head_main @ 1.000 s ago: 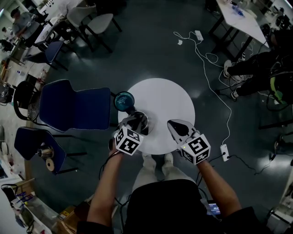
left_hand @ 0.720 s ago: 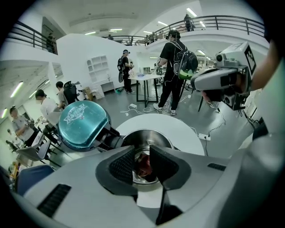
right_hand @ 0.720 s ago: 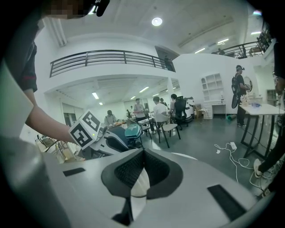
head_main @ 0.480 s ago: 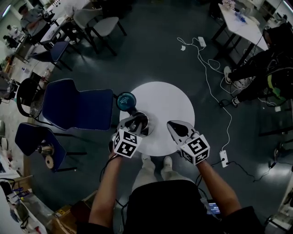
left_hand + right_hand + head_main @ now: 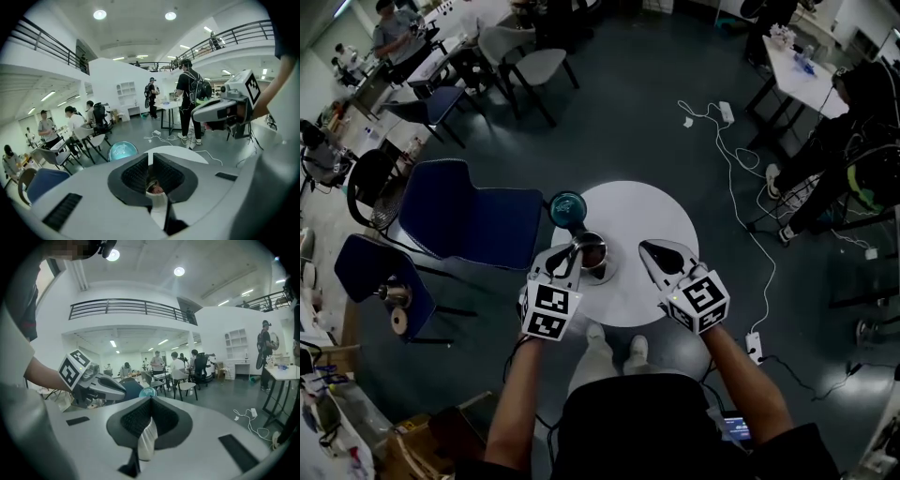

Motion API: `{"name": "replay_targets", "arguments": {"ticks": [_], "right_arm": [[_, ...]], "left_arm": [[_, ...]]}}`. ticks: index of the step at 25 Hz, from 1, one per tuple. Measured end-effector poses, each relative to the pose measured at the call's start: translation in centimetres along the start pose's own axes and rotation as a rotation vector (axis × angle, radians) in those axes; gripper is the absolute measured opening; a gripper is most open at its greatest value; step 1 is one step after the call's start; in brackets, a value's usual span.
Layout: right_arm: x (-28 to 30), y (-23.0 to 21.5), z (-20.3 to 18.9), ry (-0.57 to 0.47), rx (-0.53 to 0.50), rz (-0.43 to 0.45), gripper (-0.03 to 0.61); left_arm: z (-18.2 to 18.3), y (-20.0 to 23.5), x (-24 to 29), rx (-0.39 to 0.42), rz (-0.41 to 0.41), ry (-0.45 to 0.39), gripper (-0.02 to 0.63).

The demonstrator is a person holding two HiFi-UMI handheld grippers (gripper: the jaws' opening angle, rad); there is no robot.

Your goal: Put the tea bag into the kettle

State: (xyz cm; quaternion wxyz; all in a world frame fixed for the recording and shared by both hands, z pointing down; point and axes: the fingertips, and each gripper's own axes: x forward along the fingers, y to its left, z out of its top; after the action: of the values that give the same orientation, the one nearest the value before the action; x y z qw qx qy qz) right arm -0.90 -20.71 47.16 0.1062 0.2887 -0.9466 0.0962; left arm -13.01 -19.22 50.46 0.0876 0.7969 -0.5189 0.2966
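- Dark grey flooring is being crossed by a white cable (image 5: 741,178). A round white tabletop (image 5: 661,211) is being shown at the middle of the head view, with a blue upholstered chair (image 5: 473,220) just beside its left edge.
- An open, shiny metal kettle (image 5: 592,251) is being carried by the tabletop near its left edge, and a round teal lid (image 5: 566,207) is lying just beyond it.
- The left claw (image 5: 565,259) is being held over the kettle's near rim. Its jaws are being held almost together, and the kettle's mouth is being seen through the thin slit between them. A pale shiny piece is sitting low between the jaws, and what it is cannot be told.
- The right claw (image 5: 654,253) is being held above the tabletop, to the right of the kettle and apart from it. Its jaws are being pressed together on a white crumpled tea bag (image 5: 147,440), which is hanging below the pads.
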Motion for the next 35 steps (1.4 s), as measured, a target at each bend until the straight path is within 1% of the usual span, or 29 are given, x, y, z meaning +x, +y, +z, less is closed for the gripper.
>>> {"name": "replay_targets", "arguments": {"ticks": [3,9,12,16,18,21,23,30,35], "right_arm": [[-0.3,0.6,1.1,-0.020,-0.017,0.023,0.017],[-1.8,2.6,3.9,-0.074,-0.074,0.070,0.017],[-2.9,3.5,5.1,-0.100,-0.095,0.096,0.017],[-4.1,3.9,6.1,-0.116,-0.104,0.110,0.017],[-4.6,4.2,6.7,-0.124,-0.107,0.115,0.017],[-5.0,4.6,7.2,-0.129,-0.107,0.133,0.017],[-5.1,4.9,7.5,-0.128,-0.108,0.143,0.017],[-5.4,6.2,8.1,-0.126,-0.118,0.164,0.017],[-6.1,7.5,9.2,-0.152,-0.131,0.170,0.017]], "left_arm": [[1.3,0.0,-1.8,-0.055,0.034,-0.055,0.034],[3.2,-0.9,-5.8,-0.097,0.095,-0.140,0.021],[3.9,-1.8,-7.6,-0.139,0.118,-0.181,0.018],[4.3,-3.1,-9.5,-0.187,0.142,-0.217,0.015],[4.4,-3.5,-10.3,-0.218,0.146,-0.237,0.015],[4.3,-3.8,-11.2,-0.288,0.141,-0.268,0.015],[4.4,-3.8,-11.8,-0.314,0.143,-0.283,0.015],[5.5,-4.2,-13.5,-0.316,0.145,-0.319,0.015],[6.5,-4.0,-15.0,-0.355,0.127,-0.382,0.015]]}}
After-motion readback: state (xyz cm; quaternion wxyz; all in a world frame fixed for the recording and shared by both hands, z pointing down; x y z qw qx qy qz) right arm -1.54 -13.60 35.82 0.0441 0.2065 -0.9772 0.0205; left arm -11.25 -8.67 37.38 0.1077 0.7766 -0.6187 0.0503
